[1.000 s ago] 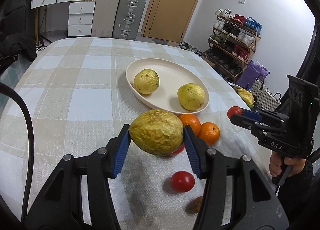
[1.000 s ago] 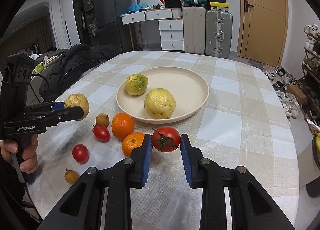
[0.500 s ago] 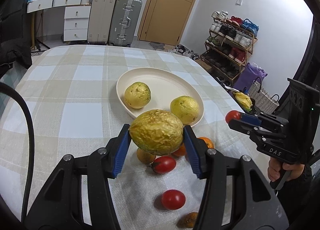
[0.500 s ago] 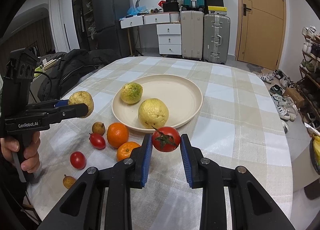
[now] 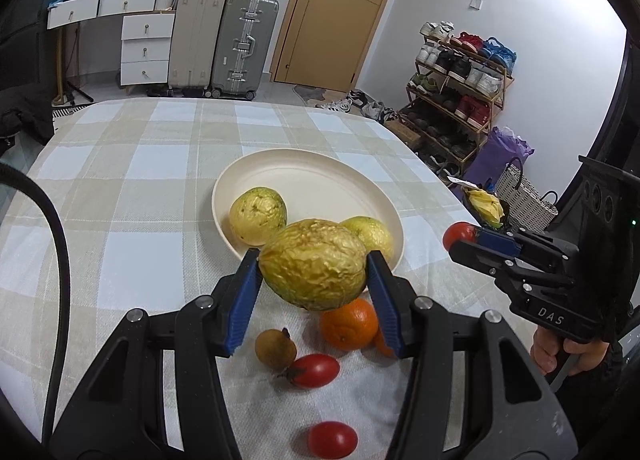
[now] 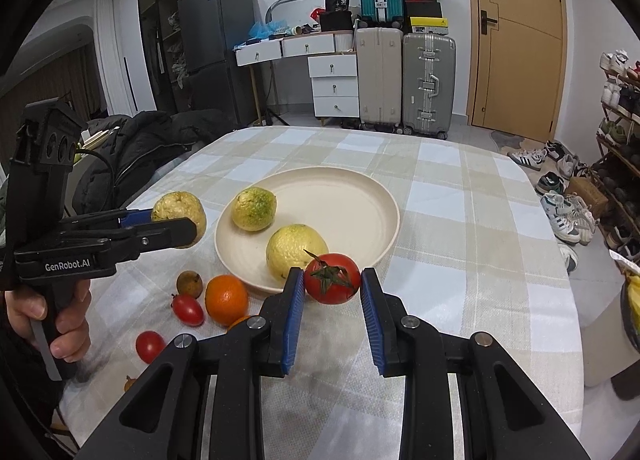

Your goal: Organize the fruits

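The left hand-held gripper point(image 5: 314, 276) is clamped on a wrinkled yellow fruit point(image 5: 313, 264), held in the air with its long axis lying across the fingers. The cream plate point(image 5: 280, 163) sits just ahead and below, close off the fingertips — nearer to this hand, I'd judge. The right hand-held gripper point(image 6: 331, 286) pinches a stemmed tomato point(image 6: 332, 278) above the plate's near rim. In the plate are two yellow-green fruits point(image 6: 254, 207) and nothing else. Loose on the checked desk point(image 6: 480, 219) beside it lie oranges point(image 6: 226, 298), small tomatoes point(image 6: 187, 310) and a brown fruit point(image 6: 189, 284).
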Demonstrator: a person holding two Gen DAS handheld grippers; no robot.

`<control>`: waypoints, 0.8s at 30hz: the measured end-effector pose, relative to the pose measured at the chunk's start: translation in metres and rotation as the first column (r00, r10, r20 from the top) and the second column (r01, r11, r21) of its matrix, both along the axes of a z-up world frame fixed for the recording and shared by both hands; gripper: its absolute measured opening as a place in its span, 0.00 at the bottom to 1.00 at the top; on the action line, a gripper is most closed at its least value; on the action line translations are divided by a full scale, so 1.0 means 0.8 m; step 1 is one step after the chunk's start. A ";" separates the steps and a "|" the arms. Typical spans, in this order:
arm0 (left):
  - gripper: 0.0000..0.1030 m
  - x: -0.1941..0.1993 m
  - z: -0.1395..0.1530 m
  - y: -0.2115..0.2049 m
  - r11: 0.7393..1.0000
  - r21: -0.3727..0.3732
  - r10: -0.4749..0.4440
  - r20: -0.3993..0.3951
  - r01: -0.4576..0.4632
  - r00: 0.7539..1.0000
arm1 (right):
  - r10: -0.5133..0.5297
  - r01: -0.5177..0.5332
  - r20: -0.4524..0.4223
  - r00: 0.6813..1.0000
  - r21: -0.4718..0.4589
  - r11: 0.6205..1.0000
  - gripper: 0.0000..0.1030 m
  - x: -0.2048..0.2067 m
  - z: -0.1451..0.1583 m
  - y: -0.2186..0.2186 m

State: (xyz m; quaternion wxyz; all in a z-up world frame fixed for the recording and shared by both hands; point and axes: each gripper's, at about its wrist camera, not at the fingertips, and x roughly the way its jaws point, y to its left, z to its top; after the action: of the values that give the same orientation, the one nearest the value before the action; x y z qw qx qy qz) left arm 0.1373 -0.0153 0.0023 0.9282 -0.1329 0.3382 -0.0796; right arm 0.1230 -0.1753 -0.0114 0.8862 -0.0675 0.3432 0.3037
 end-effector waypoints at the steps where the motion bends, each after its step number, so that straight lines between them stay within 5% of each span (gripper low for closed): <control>1: 0.49 0.003 0.000 -0.001 1.000 0.002 0.003 -0.001 -0.003 1.000 | -0.002 0.002 0.002 1.000 0.003 1.000 0.28 0.002 0.001 0.001; 24: 0.49 0.077 -0.042 -0.029 0.989 0.145 0.008 -0.043 -0.001 0.999 | -0.075 0.080 -0.067 0.995 0.077 0.994 0.28 0.053 -0.029 0.011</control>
State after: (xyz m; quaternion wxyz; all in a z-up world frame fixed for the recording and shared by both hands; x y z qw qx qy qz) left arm 0.1990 -0.0383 -0.0313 0.9280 -0.0677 0.3631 -0.0499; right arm 0.1652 -0.1662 -0.0349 0.8878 -0.0088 0.3616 0.2844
